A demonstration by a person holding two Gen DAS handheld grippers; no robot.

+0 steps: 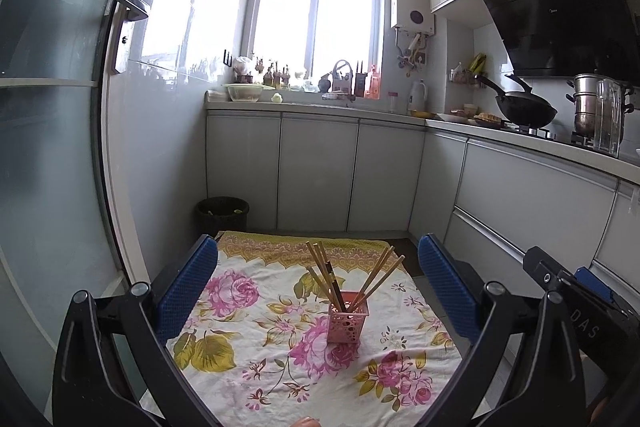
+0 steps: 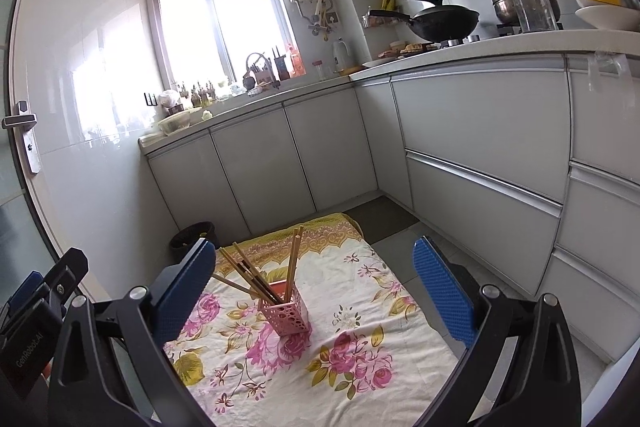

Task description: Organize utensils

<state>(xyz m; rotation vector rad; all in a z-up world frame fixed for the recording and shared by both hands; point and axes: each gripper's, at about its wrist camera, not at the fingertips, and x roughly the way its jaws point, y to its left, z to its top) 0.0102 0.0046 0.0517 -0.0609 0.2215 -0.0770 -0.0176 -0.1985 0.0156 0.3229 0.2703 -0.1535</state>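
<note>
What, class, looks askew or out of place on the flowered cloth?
Nothing is spilled or damaged. The chopsticks lean splayed in different directions inside the upright pink holder on the cloth.

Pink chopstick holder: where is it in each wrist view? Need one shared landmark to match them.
Left wrist: pink chopstick holder stands lower centre on the floral cloth, slightly right of middle between the open fingers.
Right wrist: the holder stands lower centre, left of middle, nearer the left finger.
Shared landmark: the black bin beyond the cloth's far left corner.
</note>
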